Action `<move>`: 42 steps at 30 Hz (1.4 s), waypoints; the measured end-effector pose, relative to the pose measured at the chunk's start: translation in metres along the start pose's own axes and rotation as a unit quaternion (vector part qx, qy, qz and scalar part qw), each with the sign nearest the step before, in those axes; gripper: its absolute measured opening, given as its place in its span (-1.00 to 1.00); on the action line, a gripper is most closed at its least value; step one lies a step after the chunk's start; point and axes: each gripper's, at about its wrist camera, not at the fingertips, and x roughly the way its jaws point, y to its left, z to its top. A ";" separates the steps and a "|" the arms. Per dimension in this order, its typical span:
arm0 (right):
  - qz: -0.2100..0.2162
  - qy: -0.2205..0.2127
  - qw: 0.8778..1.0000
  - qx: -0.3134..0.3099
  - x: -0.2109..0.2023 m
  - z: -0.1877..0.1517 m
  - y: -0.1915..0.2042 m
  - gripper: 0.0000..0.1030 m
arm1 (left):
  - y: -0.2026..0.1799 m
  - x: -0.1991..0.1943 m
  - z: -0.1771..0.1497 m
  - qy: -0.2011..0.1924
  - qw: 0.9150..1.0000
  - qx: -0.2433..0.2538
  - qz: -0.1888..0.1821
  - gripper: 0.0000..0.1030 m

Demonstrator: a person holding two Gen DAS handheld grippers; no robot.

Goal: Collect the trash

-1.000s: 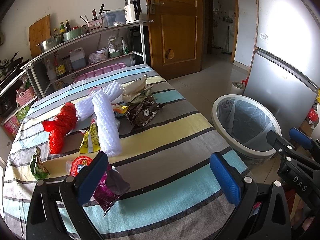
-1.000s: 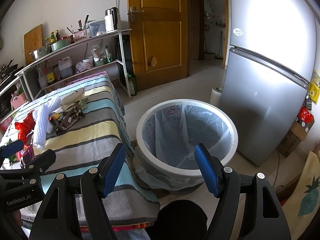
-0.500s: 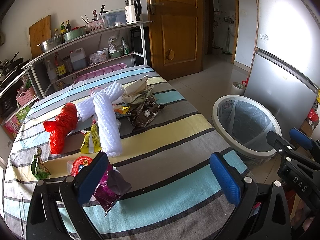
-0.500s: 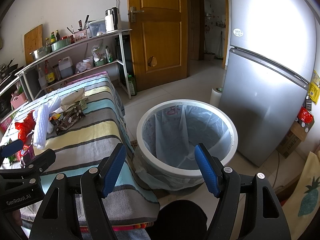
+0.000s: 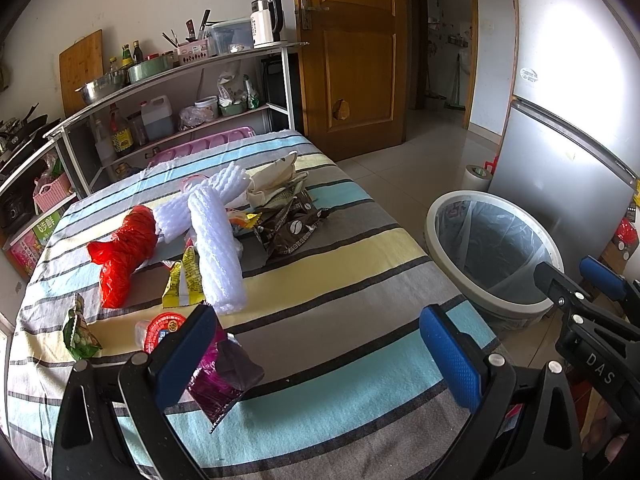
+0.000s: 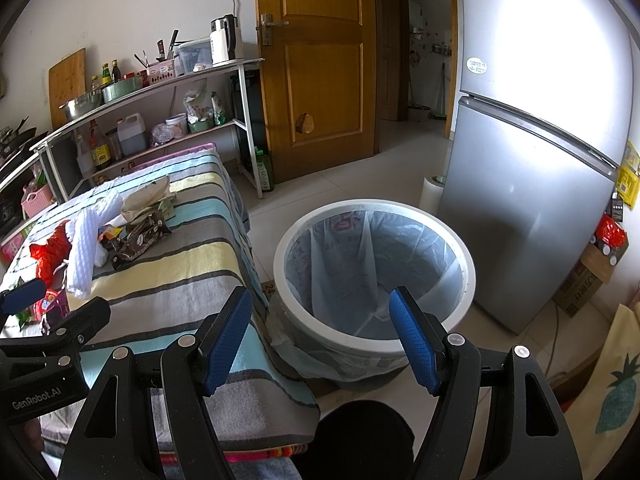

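Both sets of fingers are spread wide, gripping nothing. Left gripper (image 5: 320, 344) hangs over the striped table (image 5: 340, 280) near a purple wrapper (image 5: 218, 380); right gripper (image 6: 320, 340) faces the lined bin (image 6: 372, 208) on the floor

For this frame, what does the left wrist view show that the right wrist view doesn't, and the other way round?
Only the left wrist view shows the green snack packet and the purple wrapper clearly at the near edge of the striped table, by the open left tongs.

Only the right wrist view shows the pineapple-print cloth and the green bottle on the floor.

Both show the lined trash bin, the red bag, the white foam rolls, the fridge, and the open right tongs.
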 end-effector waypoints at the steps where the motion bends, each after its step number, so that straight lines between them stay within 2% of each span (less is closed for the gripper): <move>1: 0.000 0.000 1.000 0.000 0.000 0.000 0.000 0.39 | 0.000 0.000 0.000 0.000 1.000 0.000 0.000 1.00; 18: 0.001 -0.001 1.000 -0.001 0.000 0.000 0.000 0.39 | 0.003 0.001 0.002 -0.001 1.000 -0.004 -0.003 1.00; 23: 0.018 -0.006 1.000 -0.003 0.000 0.001 0.002 0.39 | 0.014 -0.003 0.001 -0.005 1.000 -0.007 0.005 1.00; 28: 0.064 -0.015 0.997 -0.029 0.000 0.005 0.022 0.39 | 0.039 -0.014 0.000 -0.015 0.999 -0.024 0.015 1.00; 31: 0.113 -0.012 0.993 -0.044 0.003 0.008 0.040 0.39 | 0.058 -0.022 -0.004 -0.023 0.999 -0.030 0.024 1.00; 33: 0.143 -0.011 0.988 -0.054 0.006 0.010 0.053 0.39 | 0.078 -0.024 -0.009 -0.022 0.998 -0.039 0.043 1.00; 38: 0.223 0.002 0.971 -0.086 0.009 0.007 0.092 0.39 | 0.128 -0.022 -0.021 -0.008 0.994 -0.088 0.072 1.00; 42: 0.281 0.028 0.952 -0.117 0.016 0.002 0.129 0.39 | 0.159 -0.016 -0.031 0.005 0.989 -0.118 0.089 1.00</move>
